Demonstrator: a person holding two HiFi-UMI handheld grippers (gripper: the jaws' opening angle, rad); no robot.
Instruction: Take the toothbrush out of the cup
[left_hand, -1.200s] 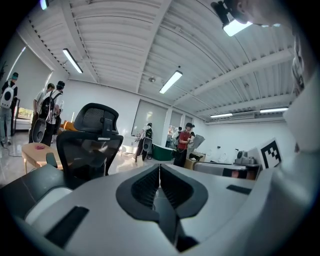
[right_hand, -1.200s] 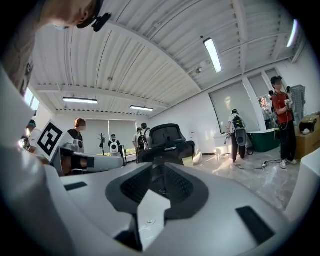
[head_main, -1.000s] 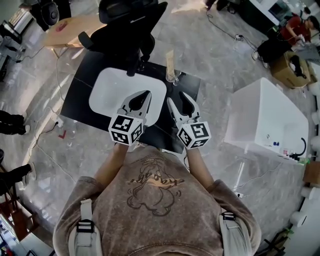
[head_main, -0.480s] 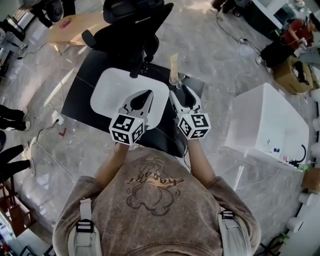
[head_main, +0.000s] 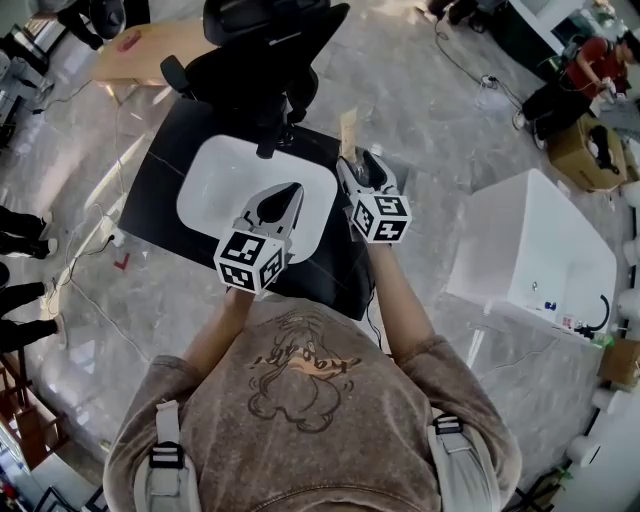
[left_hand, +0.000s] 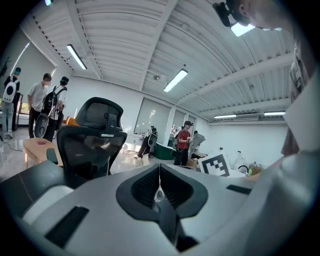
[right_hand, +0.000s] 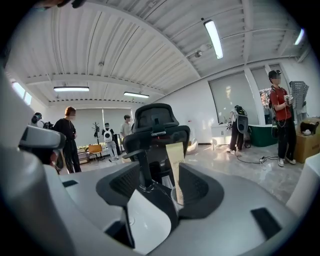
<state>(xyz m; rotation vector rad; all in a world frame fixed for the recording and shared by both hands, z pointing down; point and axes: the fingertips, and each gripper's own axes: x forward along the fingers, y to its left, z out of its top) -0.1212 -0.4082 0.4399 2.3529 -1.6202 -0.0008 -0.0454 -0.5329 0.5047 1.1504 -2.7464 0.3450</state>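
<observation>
Grey polished floor (head_main: 450, 120) surrounds a black table (head_main: 165, 190), which carries a white basin (head_main: 200, 190), and a black office chair (head_main: 265, 50) stands at the table's far edge. To the right of the basin, near the table's far right corner, a clear cup (head_main: 349, 160) stands upright, and the toothbrush (head_main: 347, 130), a flat beige strip, rises out of it with a slight tilt. The right gripper (head_main: 362, 165) reaches level toward the cup, its marker cube (head_main: 380, 217) facing up. Its fingers (right_hand: 202, 187) are spread wide and have just been opening. In the right gripper view the toothbrush and the cup's rim stand between them, closer to the finger on that view's right, and neither finger presses on the strip. The left gripper (head_main: 296, 187) hovers over the near right part of the basin, well apart from the cup. Its fingers (left_hand: 142, 187) are together with nothing between them, and their tips meet along a thin seam. Both gripper views show a white-walled hall with strip lights (left_hand: 175, 80) under a ribbed ceiling, where several people (left_hand: 37, 100) stand in the background.
</observation>
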